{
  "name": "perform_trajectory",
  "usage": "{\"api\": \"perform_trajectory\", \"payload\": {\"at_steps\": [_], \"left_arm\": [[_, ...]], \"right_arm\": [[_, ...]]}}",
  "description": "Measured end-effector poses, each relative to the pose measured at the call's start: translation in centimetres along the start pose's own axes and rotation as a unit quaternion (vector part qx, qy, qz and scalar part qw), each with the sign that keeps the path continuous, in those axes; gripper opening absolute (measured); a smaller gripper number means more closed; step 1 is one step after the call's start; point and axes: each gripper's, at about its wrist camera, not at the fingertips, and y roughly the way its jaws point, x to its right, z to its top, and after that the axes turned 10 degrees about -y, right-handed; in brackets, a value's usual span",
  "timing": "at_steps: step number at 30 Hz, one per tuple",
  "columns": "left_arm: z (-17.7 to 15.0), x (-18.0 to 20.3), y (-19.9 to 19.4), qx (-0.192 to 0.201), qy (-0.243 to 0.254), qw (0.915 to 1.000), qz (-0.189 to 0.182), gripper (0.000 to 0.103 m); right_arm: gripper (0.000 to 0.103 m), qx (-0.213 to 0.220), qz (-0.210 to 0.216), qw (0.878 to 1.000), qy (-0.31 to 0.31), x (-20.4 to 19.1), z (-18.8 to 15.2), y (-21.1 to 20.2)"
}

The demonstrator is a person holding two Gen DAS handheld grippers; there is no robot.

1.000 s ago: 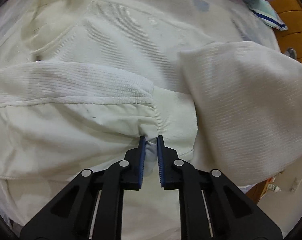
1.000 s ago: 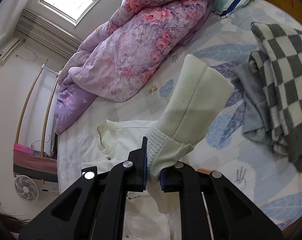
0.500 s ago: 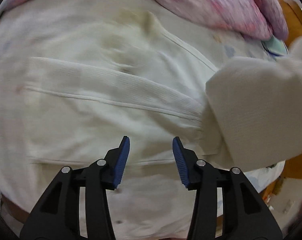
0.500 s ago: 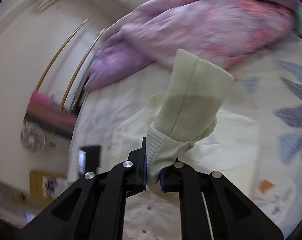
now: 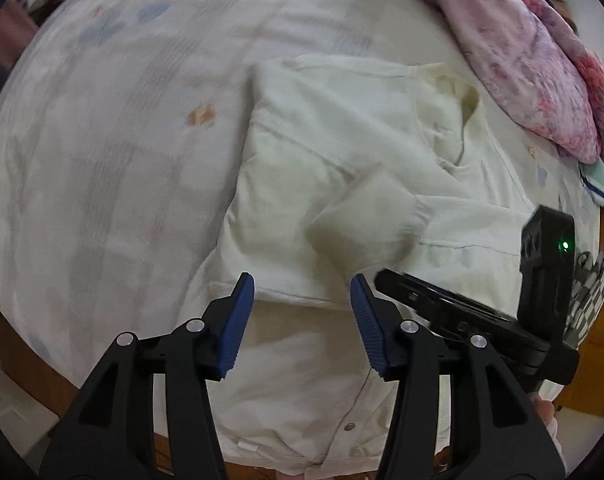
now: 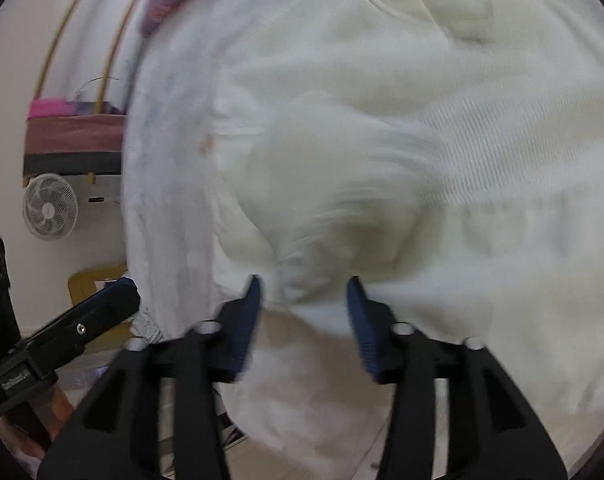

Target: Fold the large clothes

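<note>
Left gripper (image 5: 302, 304): blue-padded jaws spread wide, gripping nothing, poised over the hem.
Jacket (image 5: 342, 184): cream, spread on the bed (image 5: 101, 152) toward its right side; long axis runs from the collar at the far right down to the hem at the near edge.
Sleeve (image 5: 366, 220): folded across the chest, cuff pointing left.
Right gripper (image 5: 454, 304): partly cut off behind the left one.
Quilt (image 5: 542, 72): pink, far right corner.

Right gripper (image 6: 304, 308): jaws wide apart, empty.
Sleeve cuff (image 6: 330, 200): heavily blurred, lying just ahead of the pads.
Fan (image 6: 50, 206): beyond the bed's left edge.

Soft, even daylight; heavy motion blur, fisheye bending at edges.
</note>
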Motion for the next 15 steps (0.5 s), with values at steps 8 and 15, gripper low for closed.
{"api": "perform_trajectory", "payload": {"at_steps": [8, 15], "left_arm": [[0.3, 1.4, 7.8, -0.036, -0.028, 0.9984, -0.034, 0.085], [1.8, 5.0, 10.6, 0.013, -0.023, 0.9994, 0.024, 0.017]], "right_arm": [[0.087, 0.084, -0.087, 0.992, 0.03, 5.9, -4.8, -12.9], [0.087, 0.111, -0.163, 0.975, 0.107, 14.1, -10.3, -20.4]]}}
